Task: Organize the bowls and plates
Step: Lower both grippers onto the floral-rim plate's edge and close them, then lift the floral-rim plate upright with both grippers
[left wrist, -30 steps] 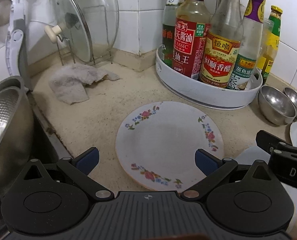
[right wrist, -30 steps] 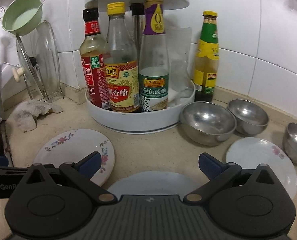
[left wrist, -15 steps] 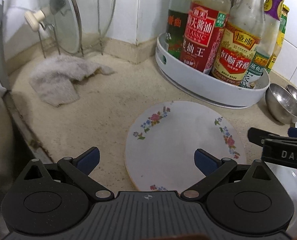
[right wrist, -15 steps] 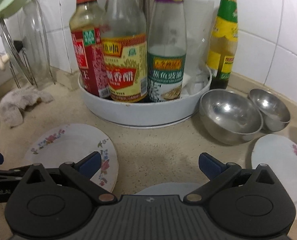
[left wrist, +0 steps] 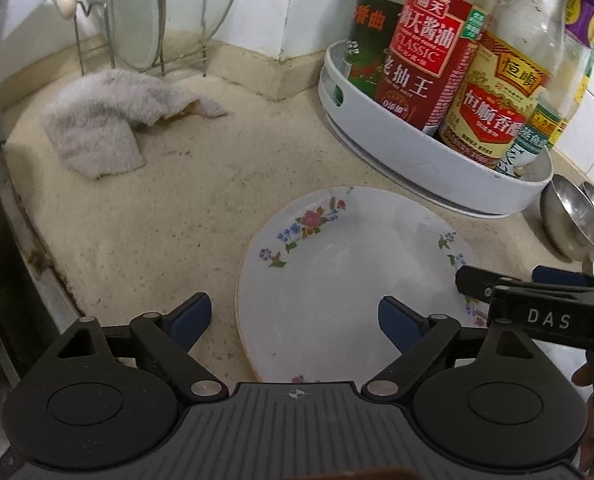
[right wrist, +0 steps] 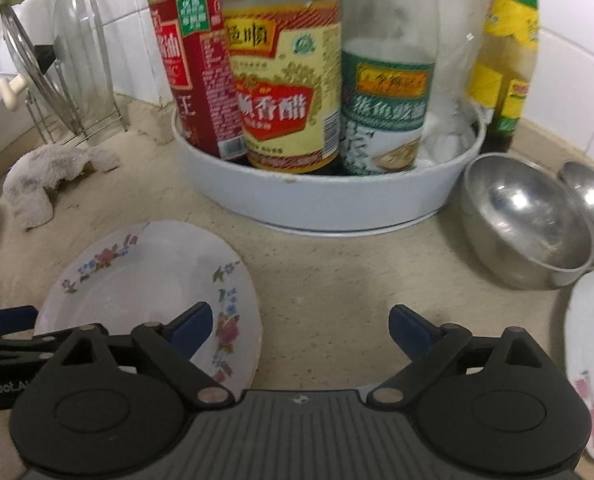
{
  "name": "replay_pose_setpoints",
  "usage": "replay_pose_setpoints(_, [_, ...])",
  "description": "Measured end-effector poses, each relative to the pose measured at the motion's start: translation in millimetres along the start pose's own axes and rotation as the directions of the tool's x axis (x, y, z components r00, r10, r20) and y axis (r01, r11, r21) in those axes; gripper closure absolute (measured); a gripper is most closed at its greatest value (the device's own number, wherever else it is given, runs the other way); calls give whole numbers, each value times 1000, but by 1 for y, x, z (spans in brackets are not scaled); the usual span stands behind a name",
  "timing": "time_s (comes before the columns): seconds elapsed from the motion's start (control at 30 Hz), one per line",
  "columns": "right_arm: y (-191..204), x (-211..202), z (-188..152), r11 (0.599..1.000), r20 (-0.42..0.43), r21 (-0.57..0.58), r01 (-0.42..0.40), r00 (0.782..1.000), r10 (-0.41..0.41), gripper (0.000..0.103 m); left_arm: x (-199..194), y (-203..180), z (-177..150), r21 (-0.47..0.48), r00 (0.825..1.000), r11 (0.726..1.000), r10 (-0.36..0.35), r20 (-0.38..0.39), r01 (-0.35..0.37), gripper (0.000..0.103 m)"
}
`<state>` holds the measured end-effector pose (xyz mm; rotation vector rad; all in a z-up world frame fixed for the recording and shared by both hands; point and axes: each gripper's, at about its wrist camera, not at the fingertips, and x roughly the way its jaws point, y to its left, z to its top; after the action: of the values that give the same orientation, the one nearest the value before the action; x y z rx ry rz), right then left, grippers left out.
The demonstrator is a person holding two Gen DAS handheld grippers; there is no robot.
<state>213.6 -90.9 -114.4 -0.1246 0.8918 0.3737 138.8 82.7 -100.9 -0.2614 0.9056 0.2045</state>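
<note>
Left gripper hangs over the floral plate, right gripper beside it; both wide, just narrowing, empty.

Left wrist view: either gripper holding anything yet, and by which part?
Nothing held. Left gripper is open, straddling the near rim of the white floral plate, pads not touching. Right gripper is open over bare counter.

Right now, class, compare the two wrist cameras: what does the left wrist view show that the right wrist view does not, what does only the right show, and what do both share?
Only the left wrist view: the left gripper, open above the floral plate.

Only the right wrist view: the right gripper, open over bare counter, and a second plate at the right edge.

Both: the floral plate, grey cloth, white bottle tray, steel bowls and glass lid.
</note>
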Motion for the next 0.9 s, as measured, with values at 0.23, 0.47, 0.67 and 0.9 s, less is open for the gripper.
replay_pose_setpoints(0.23, [5, 8, -1, 998, -15, -32, -60, 998, 60, 25, 1, -4, -1, 22, 1000, 999, 22, 6, -23, 11])
replay_pose_setpoints(0.47, [5, 7, -1, 997, -12, -25, -73, 997, 73, 31, 2, -8, -3, 66, 999, 998, -4, 38, 2, 21])
replay_pose_setpoints(0.67, [7, 4, -3, 994, -20, -41, -104, 994, 104, 31, 2, -10, -4, 88, 999, 996, 6, 50, -11, 28])
replay_pose_setpoints(0.9, [16, 0, -6, 984, -9, -82, -155, 988, 155, 61, 2, -2, -1, 97, 997, 995, -18, 73, 11, 41])
